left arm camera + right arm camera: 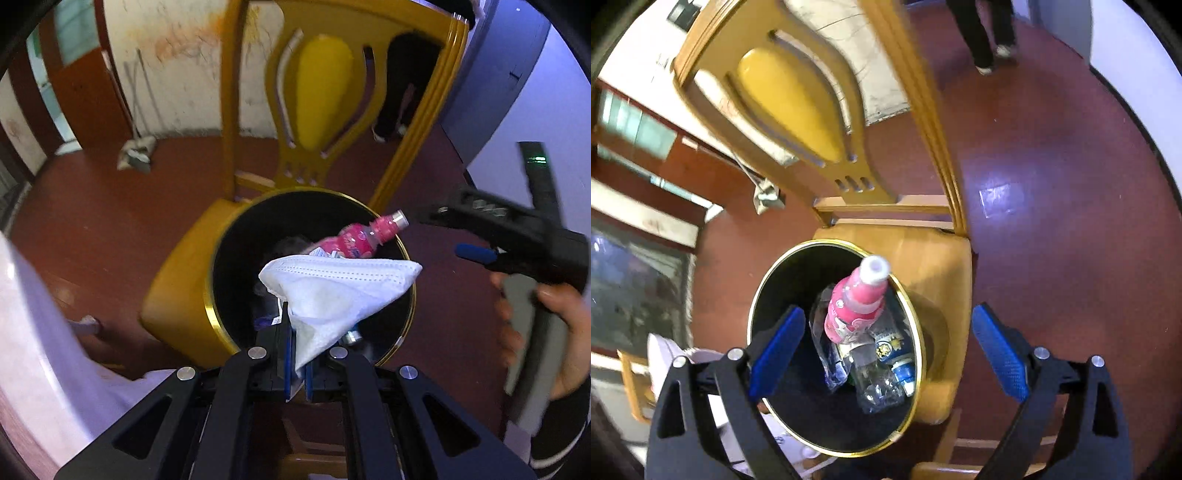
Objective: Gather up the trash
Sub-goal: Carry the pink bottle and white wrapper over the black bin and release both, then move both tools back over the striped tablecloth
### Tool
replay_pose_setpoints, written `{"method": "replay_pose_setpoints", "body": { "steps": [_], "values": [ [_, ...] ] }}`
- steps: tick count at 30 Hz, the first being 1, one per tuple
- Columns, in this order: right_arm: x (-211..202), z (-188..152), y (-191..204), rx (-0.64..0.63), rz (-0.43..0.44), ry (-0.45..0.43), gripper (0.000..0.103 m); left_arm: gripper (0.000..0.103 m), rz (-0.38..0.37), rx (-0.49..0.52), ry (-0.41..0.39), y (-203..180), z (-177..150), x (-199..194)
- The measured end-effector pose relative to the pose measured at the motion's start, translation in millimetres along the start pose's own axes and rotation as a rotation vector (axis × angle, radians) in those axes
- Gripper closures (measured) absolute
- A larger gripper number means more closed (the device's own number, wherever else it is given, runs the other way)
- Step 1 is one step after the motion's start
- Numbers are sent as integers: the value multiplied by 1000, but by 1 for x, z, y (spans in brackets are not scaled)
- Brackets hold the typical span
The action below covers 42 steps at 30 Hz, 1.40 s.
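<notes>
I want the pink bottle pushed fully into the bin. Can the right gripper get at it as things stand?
Probably yes. The right gripper is open and empty above the bin, and the pink bottle leans on the rim with its cap end up, nothing covering it. The mask hangs in the left gripper, to one side.

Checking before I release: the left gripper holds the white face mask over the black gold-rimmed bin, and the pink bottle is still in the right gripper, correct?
Not quite. The right gripper is open and empty; the right wrist view shows the pink plastic bottle leaning inside the black gold-rimmed bin. The left gripper does hold the white face mask over it.
</notes>
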State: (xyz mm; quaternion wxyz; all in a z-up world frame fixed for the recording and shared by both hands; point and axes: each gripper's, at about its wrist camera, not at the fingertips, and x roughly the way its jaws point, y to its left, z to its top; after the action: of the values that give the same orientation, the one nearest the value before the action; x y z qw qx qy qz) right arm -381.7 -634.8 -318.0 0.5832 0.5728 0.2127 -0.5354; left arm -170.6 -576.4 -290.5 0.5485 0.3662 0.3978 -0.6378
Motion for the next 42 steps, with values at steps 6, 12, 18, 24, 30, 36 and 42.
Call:
{"method": "replay_pose_setpoints", "body": {
  "steps": [6, 12, 18, 24, 30, 36, 42],
  "values": [
    [-1, 2, -5, 13, 34, 4, 11, 7, 18, -61, 107, -6, 12, 48],
    [-4, -2, -6, 6, 40, 8, 11, 6, 46, -94, 91, -11, 11, 45],
    [-11, -6, 4, -10, 50, 3, 11, 6, 74, -91, 19, -12, 6, 17],
    [-21, -16, 29, -56, 60, -4, 11, 6, 116, -96, -70, -8, 1, -17],
    [-38, -36, 63, -121, 91, -14, 11, 6, 188, -121, -172, 9, -18, -67],
    [-48, -63, 103, -199, 118, -10, 10, 6, 211, -199, -261, 40, -53, -126],
    [-59, -101, 166, -338, 173, 3, 10, 6, 263, -357, -374, 84, -112, -211]
  ]
}}
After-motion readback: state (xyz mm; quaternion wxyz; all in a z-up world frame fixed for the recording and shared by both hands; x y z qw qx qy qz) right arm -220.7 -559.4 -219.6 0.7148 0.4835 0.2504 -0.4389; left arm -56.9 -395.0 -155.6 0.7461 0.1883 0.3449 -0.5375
